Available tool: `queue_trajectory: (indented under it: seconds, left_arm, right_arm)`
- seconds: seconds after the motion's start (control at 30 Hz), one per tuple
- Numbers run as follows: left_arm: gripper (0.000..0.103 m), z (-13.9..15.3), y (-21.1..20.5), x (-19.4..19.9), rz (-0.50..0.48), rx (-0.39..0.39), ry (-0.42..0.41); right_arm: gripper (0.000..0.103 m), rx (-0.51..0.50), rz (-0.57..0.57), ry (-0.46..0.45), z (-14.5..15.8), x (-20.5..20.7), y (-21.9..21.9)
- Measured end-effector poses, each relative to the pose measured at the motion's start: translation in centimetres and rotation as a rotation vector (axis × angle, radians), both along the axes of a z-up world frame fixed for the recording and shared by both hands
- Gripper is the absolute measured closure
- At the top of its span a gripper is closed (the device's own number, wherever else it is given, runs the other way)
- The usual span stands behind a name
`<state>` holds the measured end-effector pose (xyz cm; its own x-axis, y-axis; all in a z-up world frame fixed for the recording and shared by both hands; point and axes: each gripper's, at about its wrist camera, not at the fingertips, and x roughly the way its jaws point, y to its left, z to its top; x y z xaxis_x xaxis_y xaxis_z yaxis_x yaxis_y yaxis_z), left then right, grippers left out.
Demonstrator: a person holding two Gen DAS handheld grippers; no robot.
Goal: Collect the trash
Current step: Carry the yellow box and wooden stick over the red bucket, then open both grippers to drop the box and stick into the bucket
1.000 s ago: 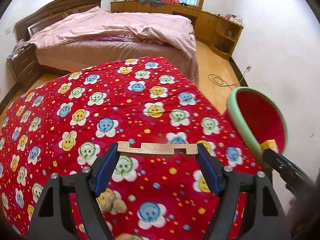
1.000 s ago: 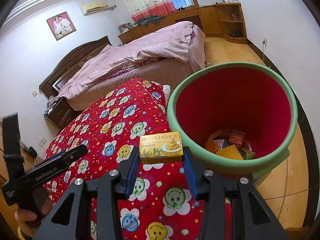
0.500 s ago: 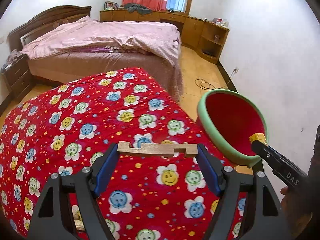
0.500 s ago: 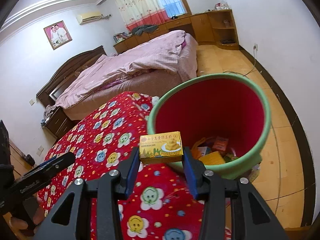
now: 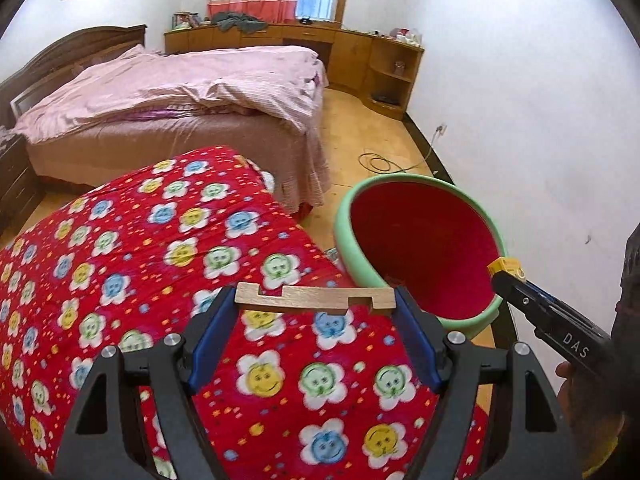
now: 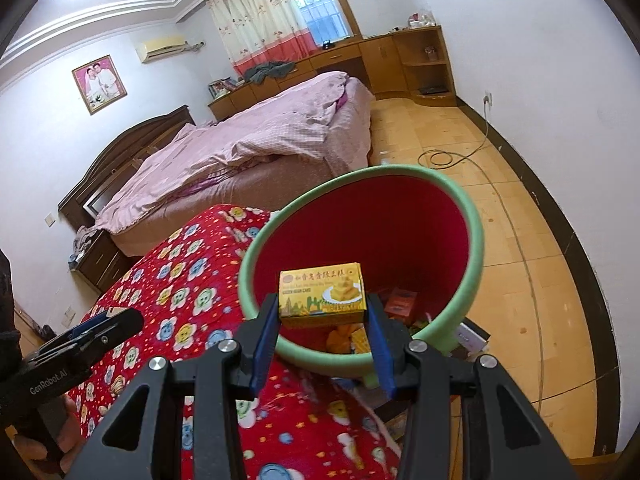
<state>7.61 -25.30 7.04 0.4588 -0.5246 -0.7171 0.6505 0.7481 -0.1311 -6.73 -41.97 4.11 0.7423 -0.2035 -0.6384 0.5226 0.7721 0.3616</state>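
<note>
My left gripper [image 5: 315, 304] is shut on a flat notched wooden piece [image 5: 314, 299] and holds it above the red flowered cloth [image 5: 168, 264], just left of the bin. My right gripper [image 6: 323, 312] is shut on a small yellow snack box [image 6: 322, 294] and holds it over the near rim of the green bin with a red inside [image 6: 474, 236]. Several wrappers lie at the bin's bottom [image 6: 400, 304]. The bin [image 5: 344, 224] and the right gripper's tip with the box [image 5: 507, 269] also show in the left wrist view.
The red cloth covers a raised surface beside the bin. A bed with pink covers [image 5: 192, 92] stands behind. Wooden cabinets [image 5: 384, 64] line the far wall. A cable [image 6: 444, 158] lies on the wooden floor. A white wall [image 5: 540, 120] is at the right.
Both grippers have moved right toward the bin with their loads. The yellow box has gone from beside the rim to over the bin's opening.
</note>
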Motion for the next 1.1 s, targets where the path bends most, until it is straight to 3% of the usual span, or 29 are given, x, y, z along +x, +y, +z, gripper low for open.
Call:
queue_trajectory:
  seconds: [0.6, 0.9, 1.1]
  left_arm:
    - [0.026, -3.5, -9.2, 1.6, -0.123, 0.019, 0.023]
    - [0.026, -5.6, -11.0, 2.9, -0.154, 0.016, 0.077]
    - [0.026, -5.7, -11.4, 2.7, -0.163, 0.037, 0.042]
  right_arm:
    - [0.058, 0.004, -0.060, 0.023, -1.6, 0.0, -5.3]
    - [0.058, 0.004, -0.073, 0.044, -2.6, 0.9, -6.7]
    - [0.058, 0.014, -0.085, 0.054, -3.3, 1.1, -7.0]
